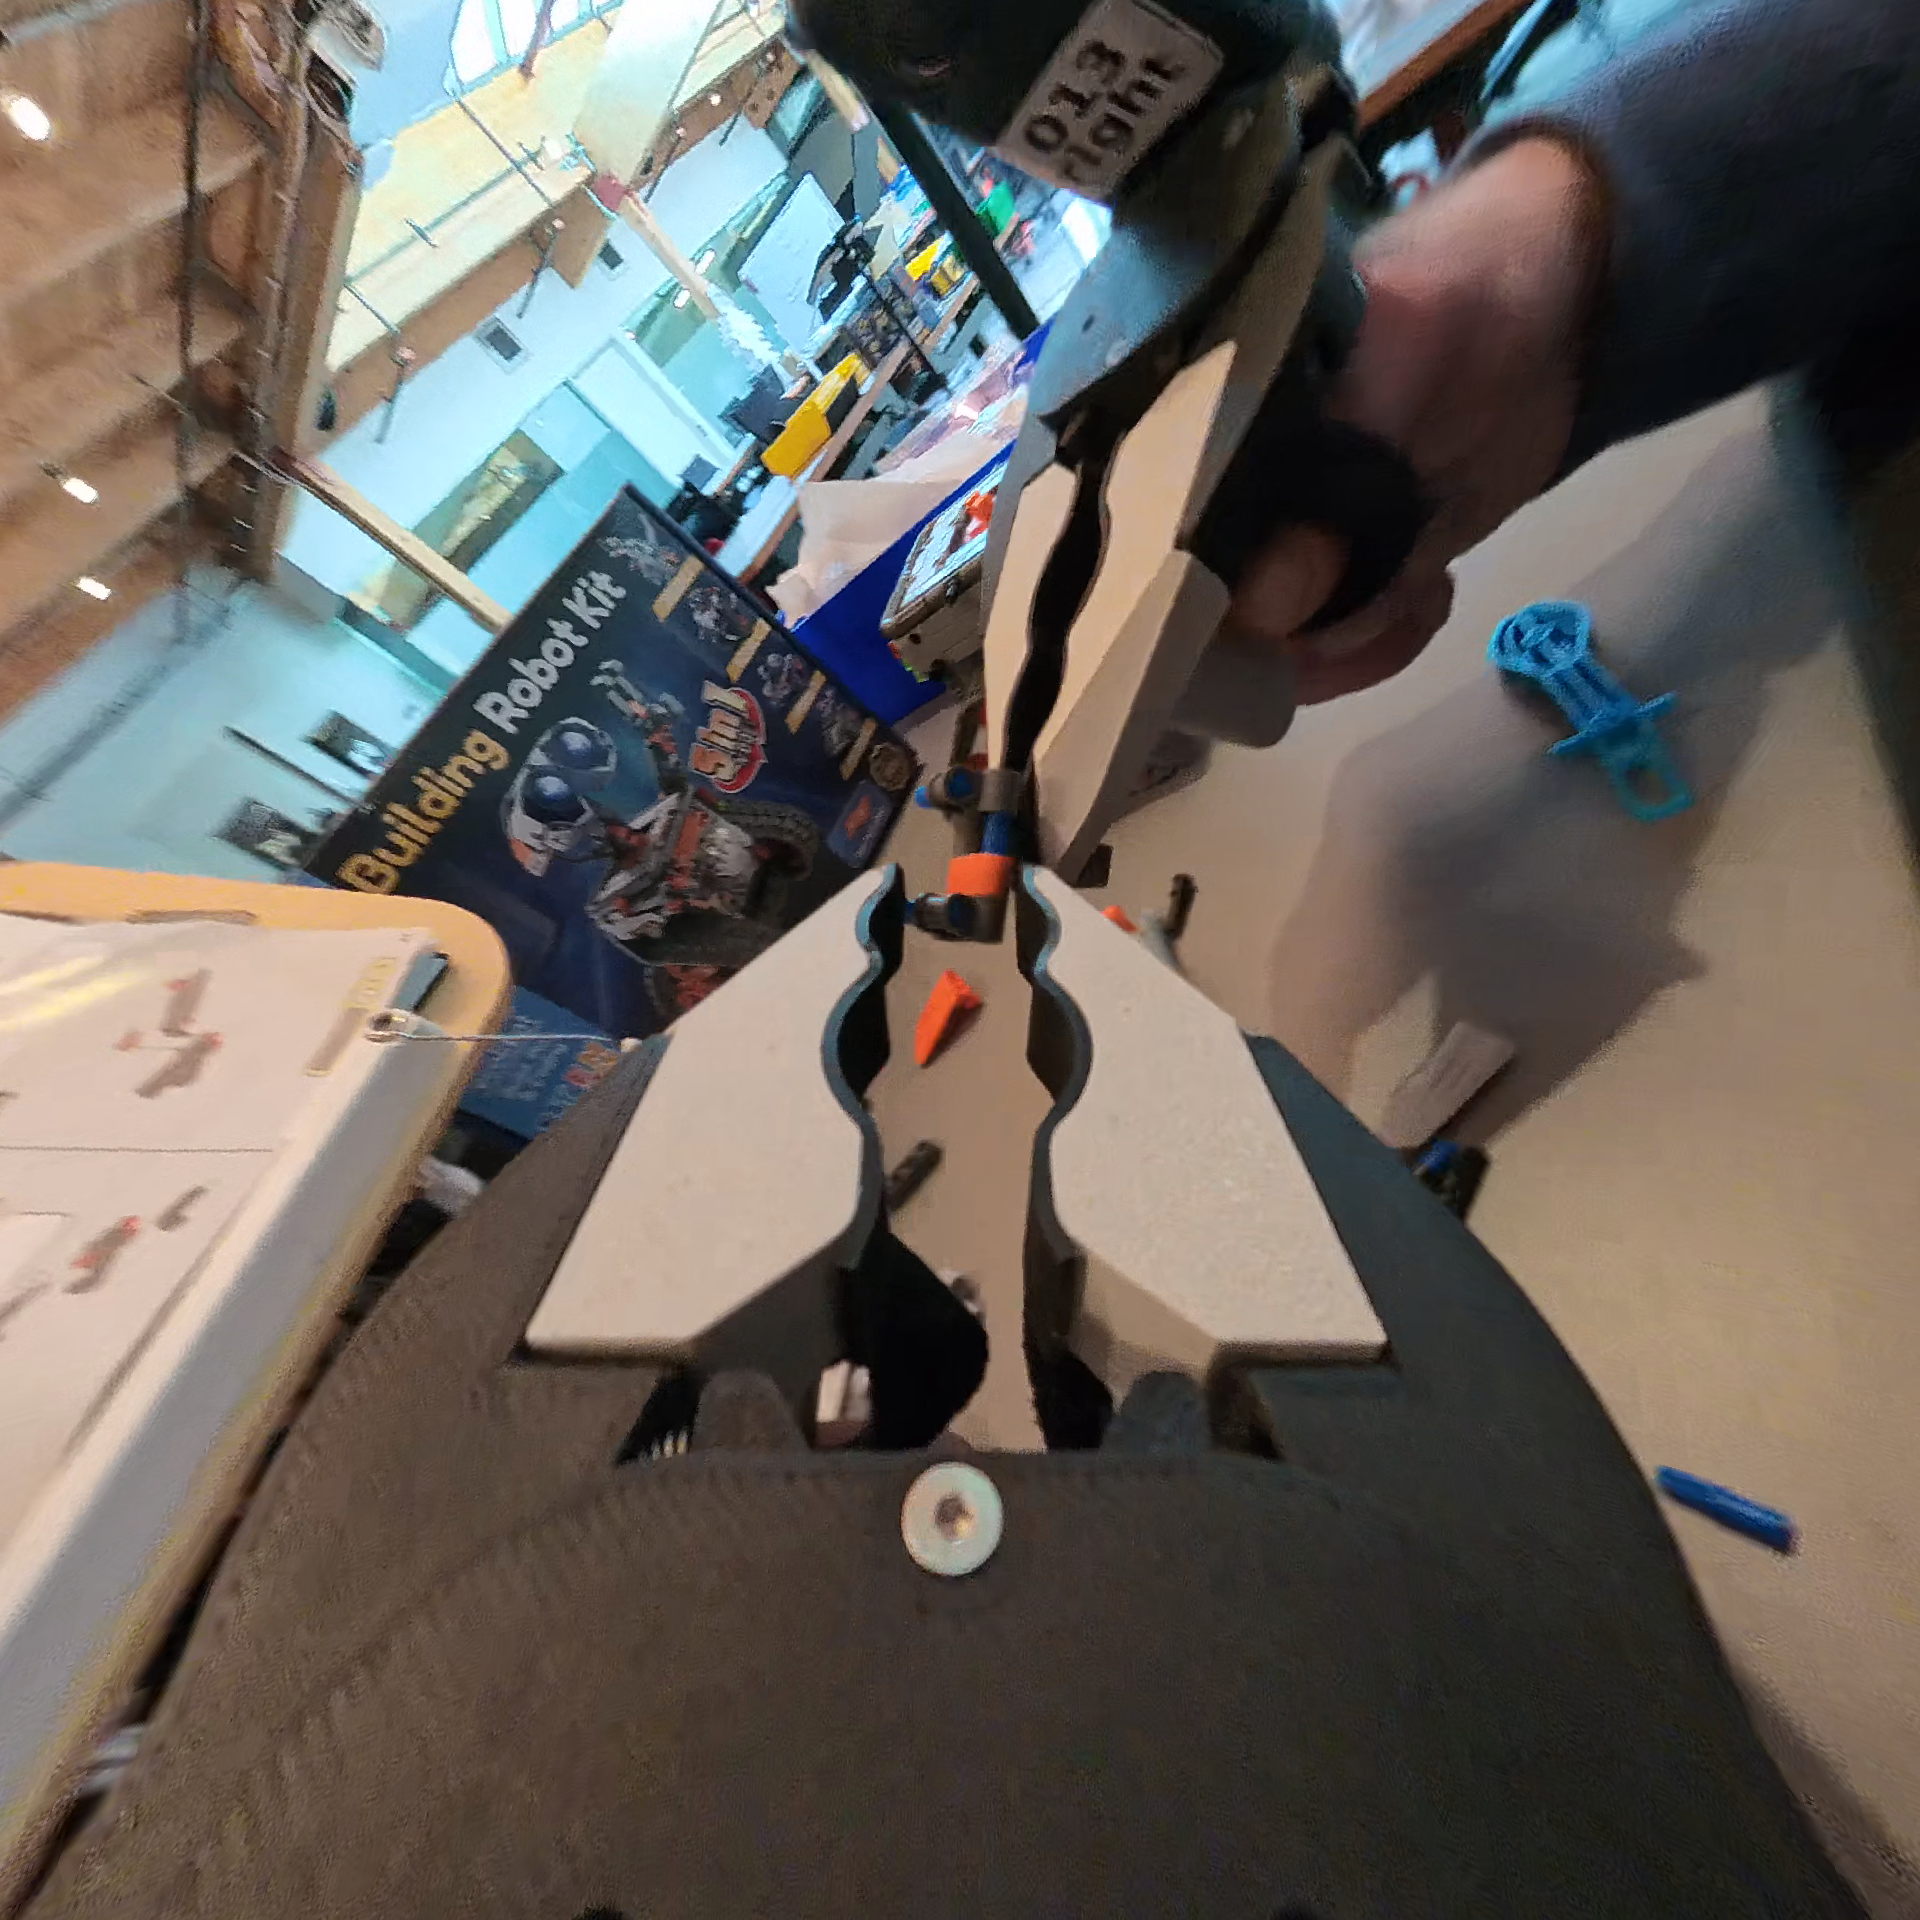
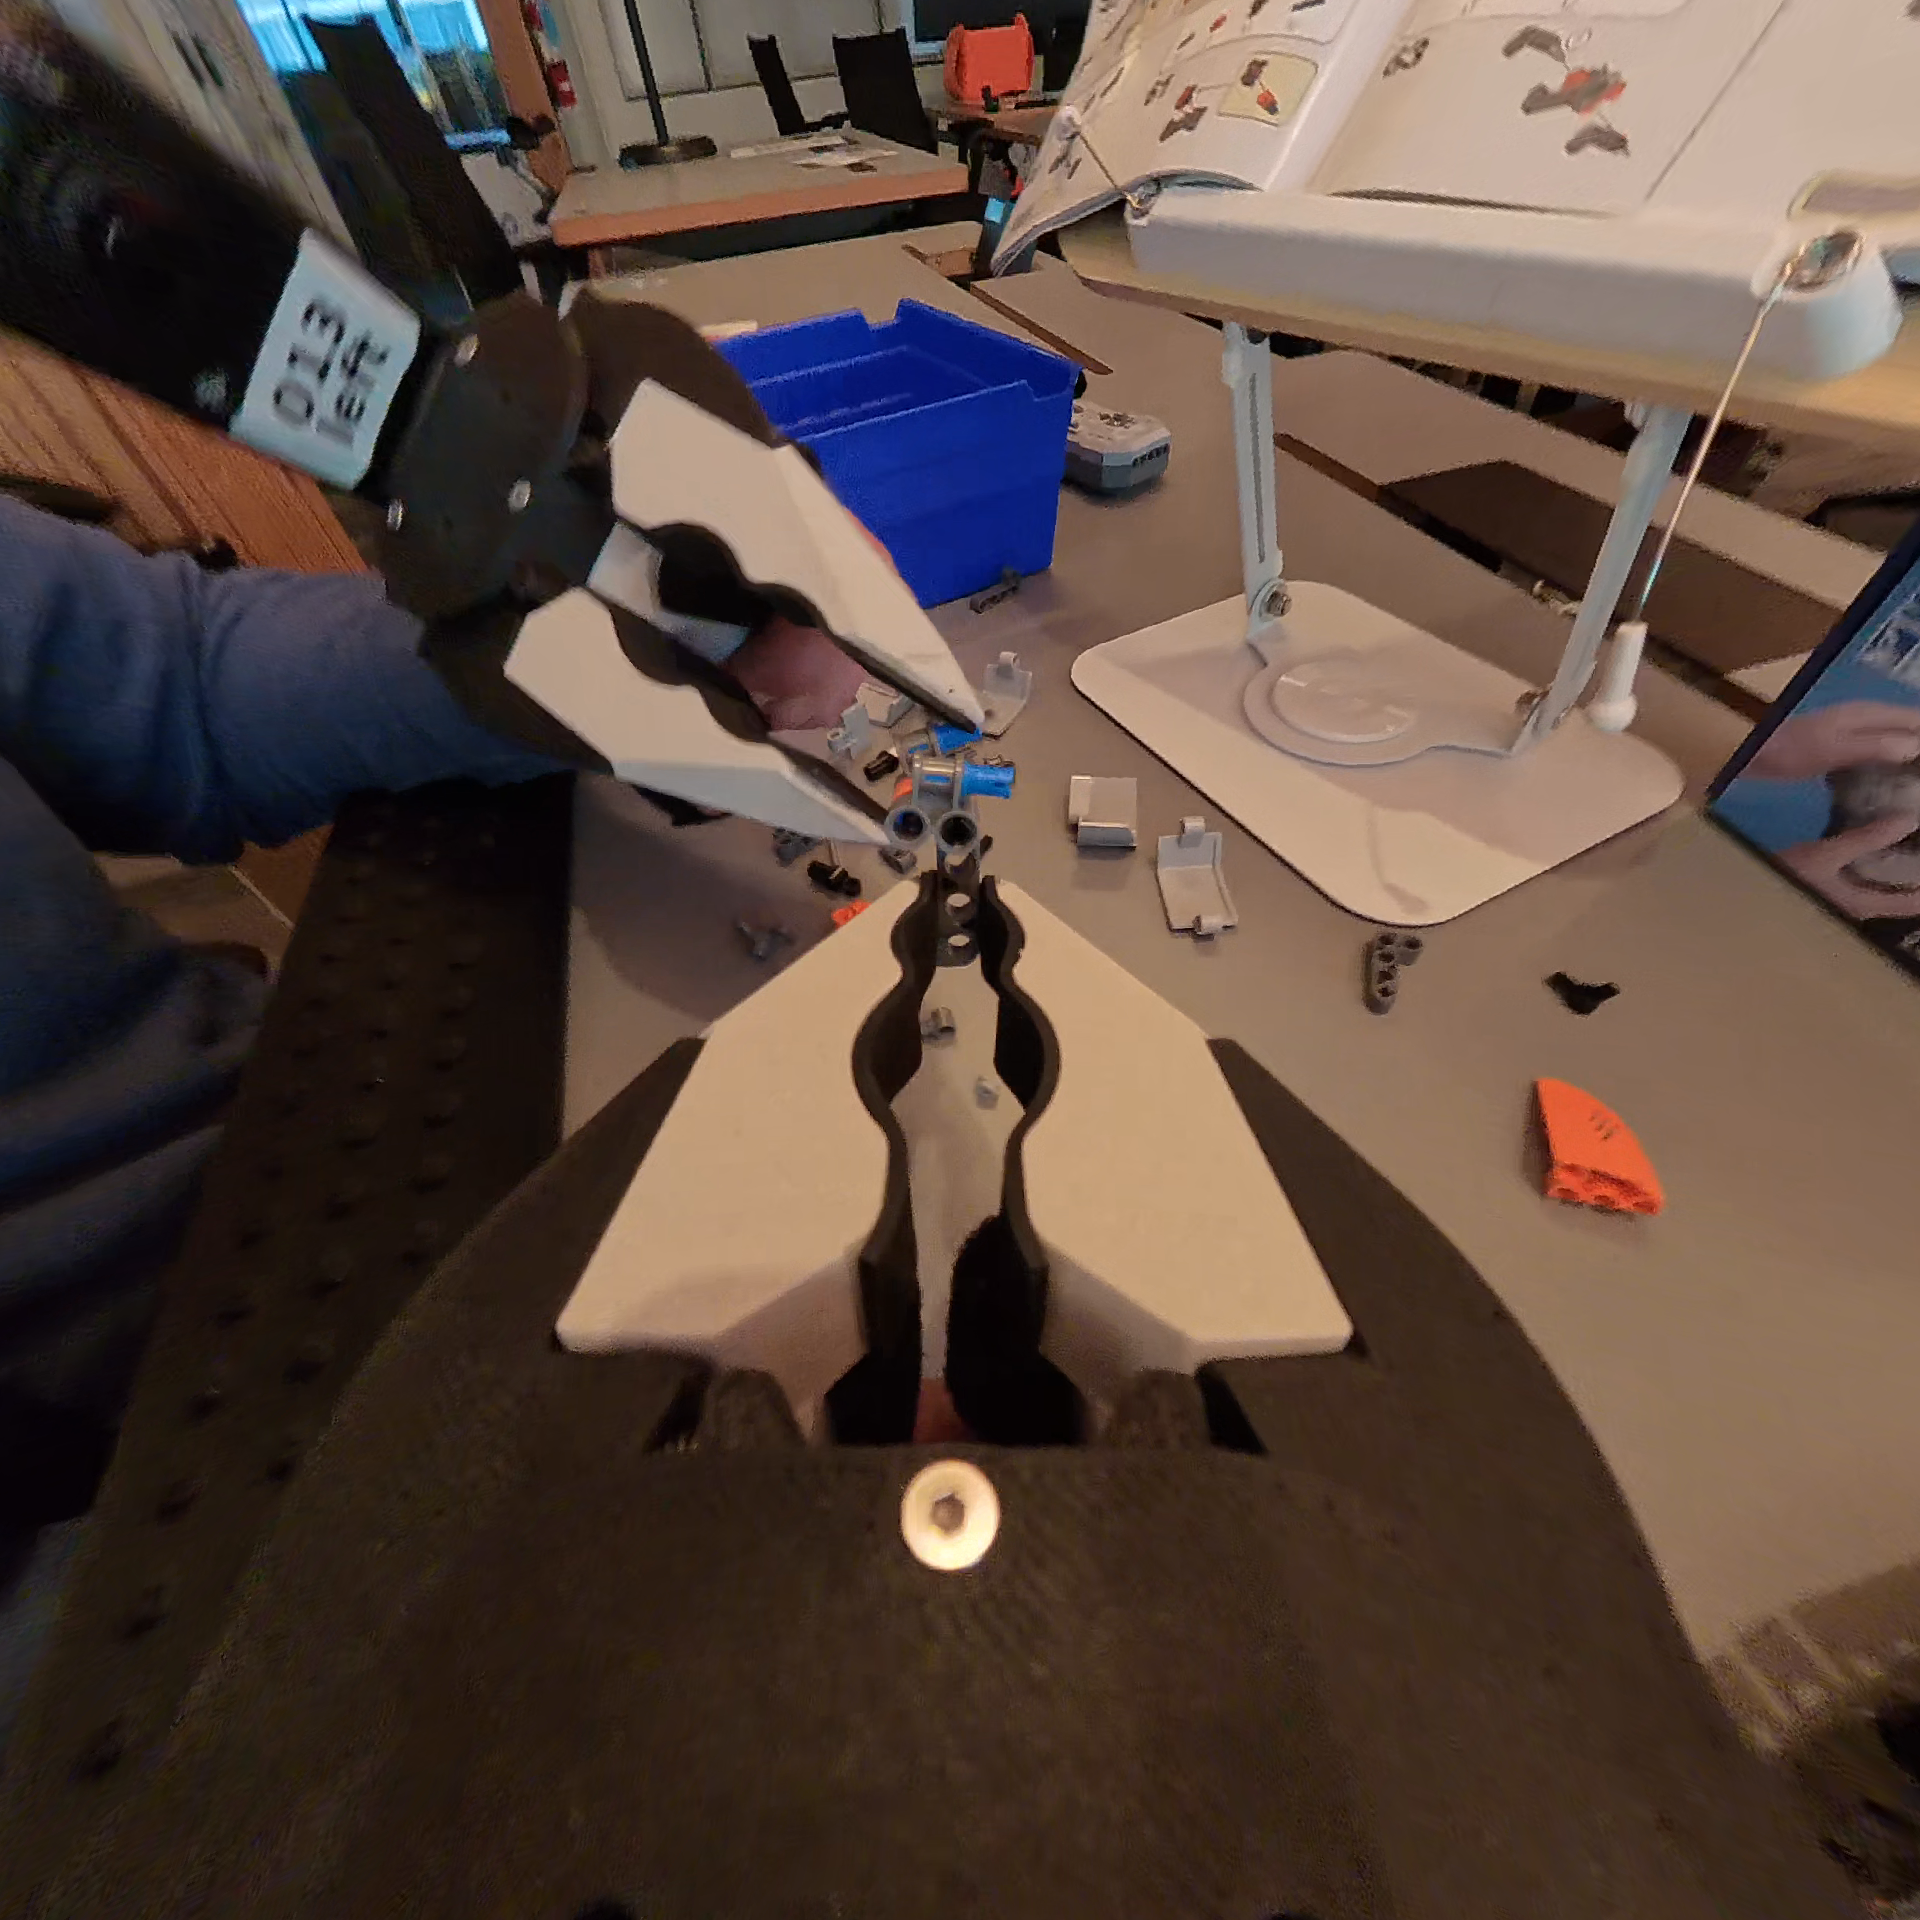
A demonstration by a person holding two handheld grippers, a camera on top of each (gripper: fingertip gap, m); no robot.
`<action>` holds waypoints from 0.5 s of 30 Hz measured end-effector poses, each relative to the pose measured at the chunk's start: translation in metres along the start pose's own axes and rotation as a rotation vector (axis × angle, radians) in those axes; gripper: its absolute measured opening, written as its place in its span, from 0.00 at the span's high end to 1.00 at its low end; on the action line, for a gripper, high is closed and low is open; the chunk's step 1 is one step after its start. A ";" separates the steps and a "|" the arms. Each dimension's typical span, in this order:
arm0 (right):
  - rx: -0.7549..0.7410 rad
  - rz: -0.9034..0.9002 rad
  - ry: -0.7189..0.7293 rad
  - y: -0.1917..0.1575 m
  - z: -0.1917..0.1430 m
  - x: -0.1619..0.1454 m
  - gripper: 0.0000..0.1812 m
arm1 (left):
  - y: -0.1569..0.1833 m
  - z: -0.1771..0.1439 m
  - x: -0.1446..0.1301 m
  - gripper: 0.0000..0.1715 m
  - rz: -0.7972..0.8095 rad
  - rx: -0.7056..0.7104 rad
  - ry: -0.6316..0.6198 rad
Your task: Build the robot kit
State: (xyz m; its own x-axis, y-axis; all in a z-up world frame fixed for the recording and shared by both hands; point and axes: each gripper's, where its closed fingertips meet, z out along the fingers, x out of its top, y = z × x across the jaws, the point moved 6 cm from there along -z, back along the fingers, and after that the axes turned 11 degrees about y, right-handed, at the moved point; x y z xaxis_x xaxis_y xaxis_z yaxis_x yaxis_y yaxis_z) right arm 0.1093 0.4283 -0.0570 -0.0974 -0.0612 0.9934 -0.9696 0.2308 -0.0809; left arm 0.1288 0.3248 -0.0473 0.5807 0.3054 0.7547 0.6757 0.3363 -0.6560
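Right now both hand-held grippers meet over a grey tabletop [image 2: 1351, 1039], tip to tip. The right gripper [image 2: 958, 904] has its pale fingers closed on a dark grey perforated beam [image 2: 958, 914], which stands up out of the tips. At the beam's far end sits a small assembly of grey connectors with blue pins and an orange sleeve [image 1: 971, 862]. The left gripper [image 1: 961, 894] has its fingers around that assembly with only a narrow gap between them; whether they actually pinch it, I cannot tell. From the right wrist view the left gripper [image 2: 925, 779] comes in from the left, a blue-sleeved arm [image 2: 208, 675] behind it.

Loose parts lie scattered below: light grey panel pieces [image 2: 1195, 873], a short dark grey beam [image 2: 1387, 966], an orange curved panel [image 2: 1595, 1148] well to the right, and an orange wedge [image 1: 943, 1013] between the left fingers. A blue plastic bin [image 2: 935, 436] stands farther back, and a white book stand [image 2: 1371, 748] carries an open instruction booklet [image 2: 1455, 94]. A dark blue kit box [image 1: 623, 779] leans nearby, and a blue lattice part [image 1: 1584, 707] lies apart.
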 end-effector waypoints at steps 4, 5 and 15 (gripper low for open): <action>0.025 0.162 0.026 0.002 0.002 -0.001 0.97 | 0.002 0.001 -0.002 0.87 0.185 0.056 -0.031; 0.037 0.199 0.039 0.003 0.002 -0.001 0.97 | 0.002 0.000 -0.002 0.86 0.233 0.073 -0.029; 0.048 0.242 0.026 0.002 0.003 -0.004 0.97 | 0.007 0.004 -0.002 0.92 0.378 0.084 -0.061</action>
State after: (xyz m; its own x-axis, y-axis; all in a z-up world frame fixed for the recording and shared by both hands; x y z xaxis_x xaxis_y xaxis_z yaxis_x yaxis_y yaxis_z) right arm 0.1069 0.4259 -0.0617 -0.3228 0.0151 0.9464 -0.9284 0.1894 -0.3197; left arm 0.1305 0.3301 -0.0535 0.7515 0.4734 0.4595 0.3785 0.2610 -0.8880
